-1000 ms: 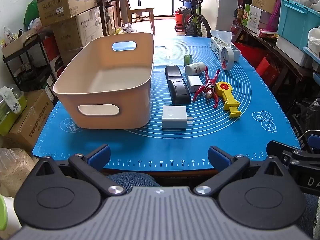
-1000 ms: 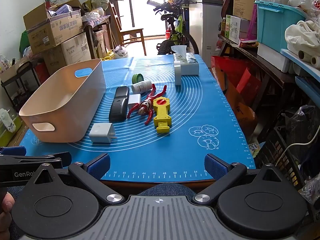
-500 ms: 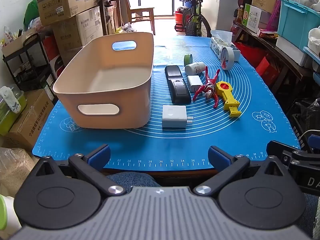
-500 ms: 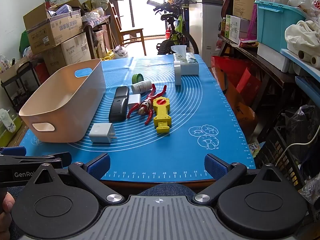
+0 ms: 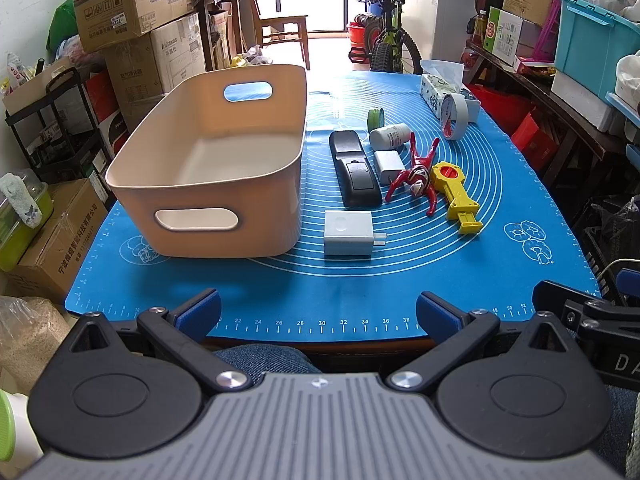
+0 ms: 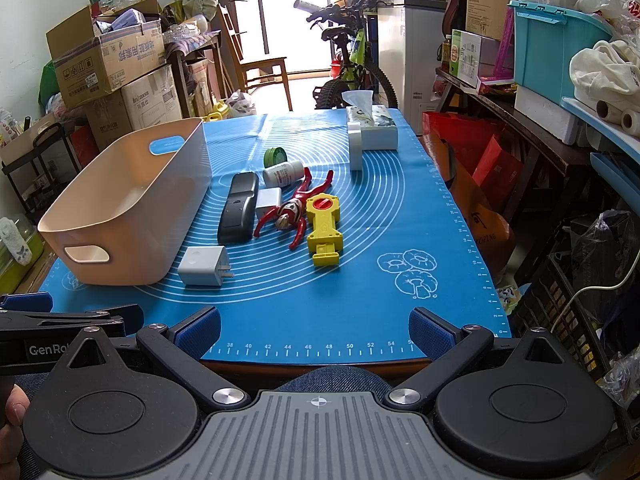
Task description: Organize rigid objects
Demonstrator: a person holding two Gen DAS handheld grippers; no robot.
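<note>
My left gripper (image 5: 318, 310) and right gripper (image 6: 314, 326) both hang spread wide, holding nothing, at the frame bottom. The empty tub (image 5: 208, 184) sits center-left; the charger (image 5: 347, 233), remote (image 5: 354, 168) and toys lie just right of it.

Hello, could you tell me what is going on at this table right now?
A seated person holds a gripper in each hand at the near edge of the blue mat. The left gripper and right gripper are both open and hold nothing. The bin looks empty. A charger, remote, toy figure and yellow toy lie beside it, none yet picked up.
</note>
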